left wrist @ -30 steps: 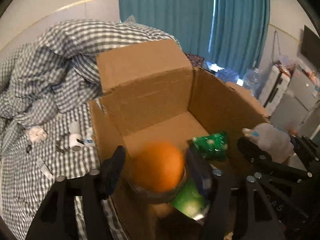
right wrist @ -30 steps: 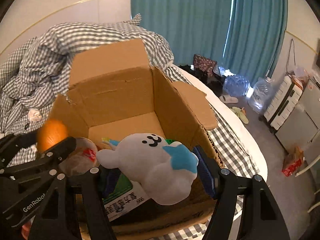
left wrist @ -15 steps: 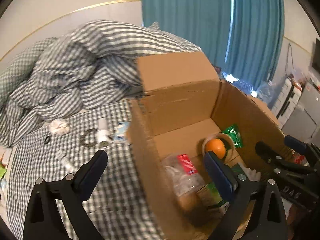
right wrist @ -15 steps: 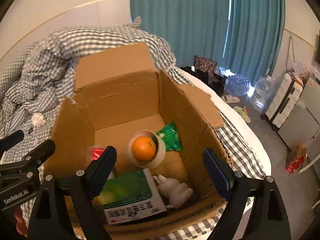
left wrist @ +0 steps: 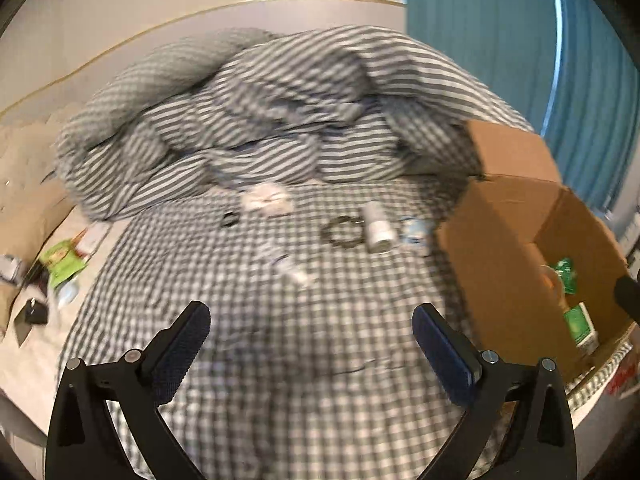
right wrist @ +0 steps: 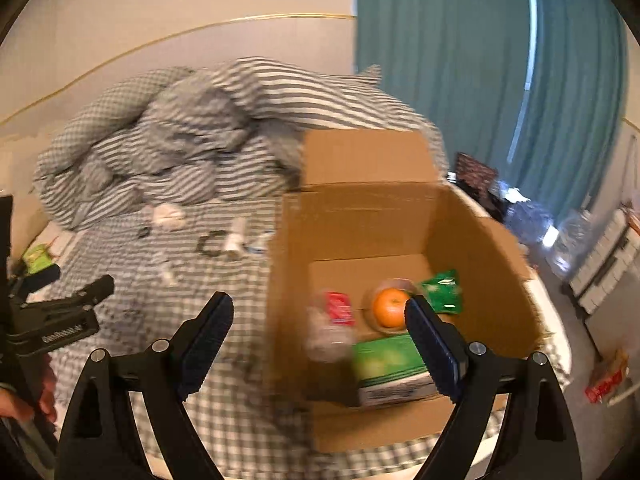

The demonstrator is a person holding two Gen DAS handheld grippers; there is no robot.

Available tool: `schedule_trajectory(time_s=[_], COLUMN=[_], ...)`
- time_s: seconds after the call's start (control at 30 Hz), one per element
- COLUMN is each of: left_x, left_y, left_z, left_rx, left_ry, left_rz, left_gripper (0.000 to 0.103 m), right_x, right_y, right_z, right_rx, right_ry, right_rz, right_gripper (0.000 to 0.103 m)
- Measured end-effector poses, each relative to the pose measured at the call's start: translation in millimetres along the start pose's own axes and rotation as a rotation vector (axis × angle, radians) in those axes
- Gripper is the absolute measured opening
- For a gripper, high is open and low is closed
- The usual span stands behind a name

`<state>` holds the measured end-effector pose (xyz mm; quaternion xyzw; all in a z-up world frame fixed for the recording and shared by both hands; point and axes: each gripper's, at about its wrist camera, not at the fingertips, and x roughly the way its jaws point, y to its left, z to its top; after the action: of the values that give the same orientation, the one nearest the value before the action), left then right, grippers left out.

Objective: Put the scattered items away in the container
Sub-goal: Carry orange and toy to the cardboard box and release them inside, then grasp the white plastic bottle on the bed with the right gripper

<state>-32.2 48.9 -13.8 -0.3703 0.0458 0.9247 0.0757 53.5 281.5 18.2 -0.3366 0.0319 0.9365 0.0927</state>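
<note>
The cardboard box (right wrist: 368,220) stands open on the checked bed. Inside lie an orange (right wrist: 390,312) in a clear cup, a green packet (right wrist: 442,290), a green carton (right wrist: 386,360) and a clear bag with a red label (right wrist: 332,320). My right gripper (right wrist: 318,302) is open over the box's near left corner, holding nothing. My left gripper (left wrist: 310,312) hangs over the bedsheet left of the box (left wrist: 500,264), its jaws opening with nothing between them. Ahead of it lie a white bottle (left wrist: 376,228), a dark ring (left wrist: 344,232), a crumpled tissue (left wrist: 266,202) and a small tube (left wrist: 292,272).
A heaped checked duvet (left wrist: 280,120) fills the back of the bed. More clutter, with a green packet (left wrist: 62,260), sits at the bed's left edge. Teal curtains (right wrist: 460,80) hang behind the box. A person's hand (right wrist: 24,404) shows at the lower left.
The left gripper let the orange cup fall into the box and the right let go of the white plush. Both jaws widened. Both grippers swung left, away from the box.
</note>
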Motion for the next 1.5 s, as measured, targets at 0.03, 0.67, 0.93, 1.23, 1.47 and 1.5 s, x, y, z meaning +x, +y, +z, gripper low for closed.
schedule_trajectory(time_s=[0.03, 0.67, 0.93, 1.23, 1.47, 1.5], left_x=[-1, 73, 116, 133, 137, 134], left_y=[13, 130, 145, 139, 123, 120], left_z=[-5, -55, -62, -59, -56, -55], left_rx=[-0.014, -0.139, -0.167, -0.159, -0.125, -0.119], left_ry=[-0.002, 0.102, 0.15, 0.15, 0.166, 0.161], left_rz=[0.014, 0.099, 0.082, 0.082, 0.096, 0.094], left_gripper=[0.103, 0.103, 0.103, 0.103, 0.103, 0.103], right_x=[2, 178, 300, 363, 341, 335], right_y=[14, 154, 152, 131, 142, 142], right_z=[-1, 94, 82, 48, 44, 44], right_rx=[-0.013, -0.091, -0.098, -0.109, -0.154, -0.148], right_ry=[0.001, 0.138, 0.283, 0.365, 0.344, 0.34], right_rz=[0.025, 0.087, -0.038, -0.095, -0.069, -0.054], right_gripper=[0.088, 0.087, 0.081, 0.059, 0.043, 0.043])
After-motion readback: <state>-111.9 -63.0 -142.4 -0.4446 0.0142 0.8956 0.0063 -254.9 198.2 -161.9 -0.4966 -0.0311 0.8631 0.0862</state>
